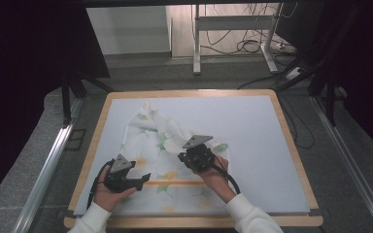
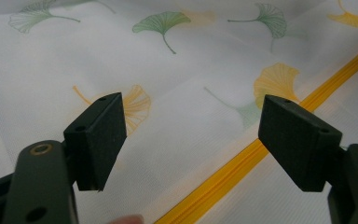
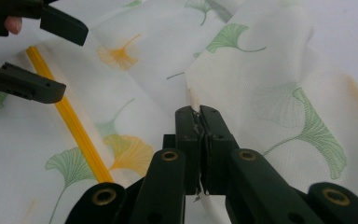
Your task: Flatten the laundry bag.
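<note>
Here, bag edge (image 3: pixel 193 95) (pinched) in right gripper (image 3: pixel 199 112).

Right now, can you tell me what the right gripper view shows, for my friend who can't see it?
The right tool is shut, pinching an edge of a white mesh cloth bag printed with green and yellow fan-shaped leaves. A yellow zipper runs across the bag at left. Past it, the left tool hangs open above the cloth.
</note>
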